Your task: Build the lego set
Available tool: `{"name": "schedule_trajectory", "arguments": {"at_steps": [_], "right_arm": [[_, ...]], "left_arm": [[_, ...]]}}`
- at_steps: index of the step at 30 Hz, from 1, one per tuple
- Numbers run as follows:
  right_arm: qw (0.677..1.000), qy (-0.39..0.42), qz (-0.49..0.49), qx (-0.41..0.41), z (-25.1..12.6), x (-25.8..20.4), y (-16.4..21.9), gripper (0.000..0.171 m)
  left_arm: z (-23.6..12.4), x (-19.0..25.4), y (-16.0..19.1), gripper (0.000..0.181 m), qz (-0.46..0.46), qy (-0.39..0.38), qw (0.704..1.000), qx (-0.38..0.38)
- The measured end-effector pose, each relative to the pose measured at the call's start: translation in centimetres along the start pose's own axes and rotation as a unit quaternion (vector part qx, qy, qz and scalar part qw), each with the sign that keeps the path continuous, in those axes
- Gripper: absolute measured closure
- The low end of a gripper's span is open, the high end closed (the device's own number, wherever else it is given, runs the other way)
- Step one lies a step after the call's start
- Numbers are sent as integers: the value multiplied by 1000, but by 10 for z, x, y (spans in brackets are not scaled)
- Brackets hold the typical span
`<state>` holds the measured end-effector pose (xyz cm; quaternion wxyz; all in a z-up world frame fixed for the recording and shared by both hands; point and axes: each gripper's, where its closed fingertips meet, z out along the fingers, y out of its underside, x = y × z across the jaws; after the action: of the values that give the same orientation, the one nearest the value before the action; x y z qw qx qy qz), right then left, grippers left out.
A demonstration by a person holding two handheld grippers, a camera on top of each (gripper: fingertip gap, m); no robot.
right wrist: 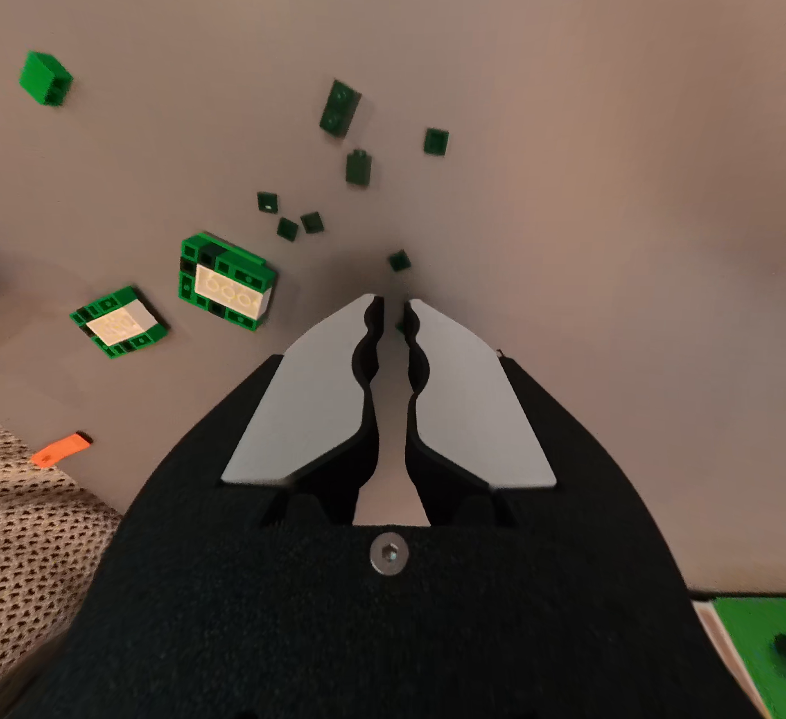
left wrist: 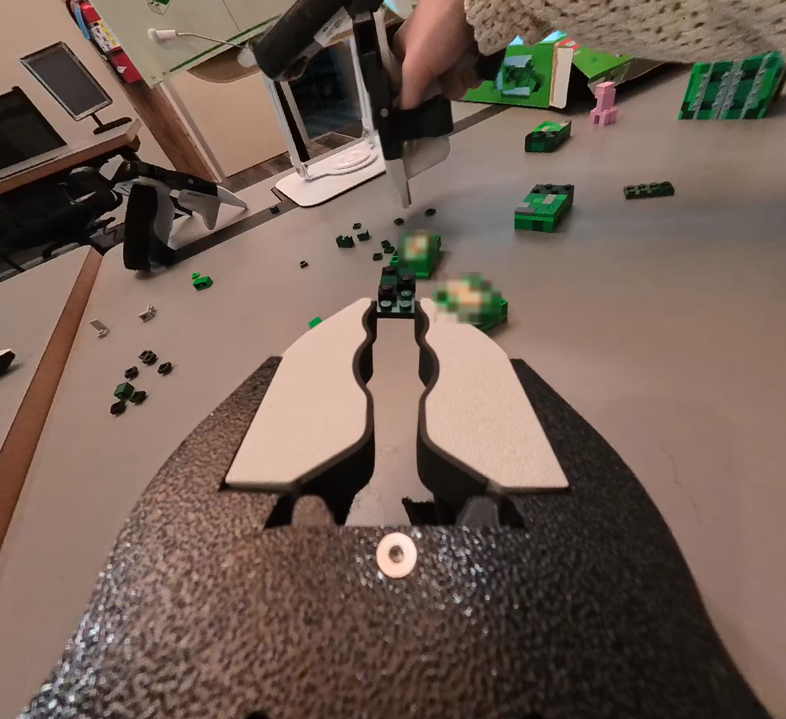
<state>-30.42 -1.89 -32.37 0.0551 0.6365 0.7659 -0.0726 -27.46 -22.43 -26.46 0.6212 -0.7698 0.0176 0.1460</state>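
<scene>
Gripped at the tips of my left hand-held gripper is a small dark green brick stack, held low over the surface. My right hand-held gripper hangs tip-down over loose dark green tiles; its jaws stand narrowly apart, and a speck of green shows between them, so whether it holds anything I cannot tell. I judge I'm fetching the next tile: pinch one squarely, then press it onto the stack.

Dark green studded lego stack upright, other green bricks scattered.
</scene>
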Motion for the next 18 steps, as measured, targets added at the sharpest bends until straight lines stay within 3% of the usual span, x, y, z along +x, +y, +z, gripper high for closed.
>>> {"name": "schedule_trajectory", "arguments": {"at_steps": [5,12,15,18], "right_arm": [[1000,-5,3,-1,3,-2,9,161],[994,-64,-27,80,-1,-34,-20,164],[990,-105,13,93,3,-49,-30,161],[994,-66,14,83,11,-43,-31,156]], "left_arm": [[0,1,0,165,3,1,1000,-1],[1,2,1,165,6,2,1000,-4],[1,2,1,165,8,2,1000,-5],[1,3,1,165,10,3,1000,-8]]}}
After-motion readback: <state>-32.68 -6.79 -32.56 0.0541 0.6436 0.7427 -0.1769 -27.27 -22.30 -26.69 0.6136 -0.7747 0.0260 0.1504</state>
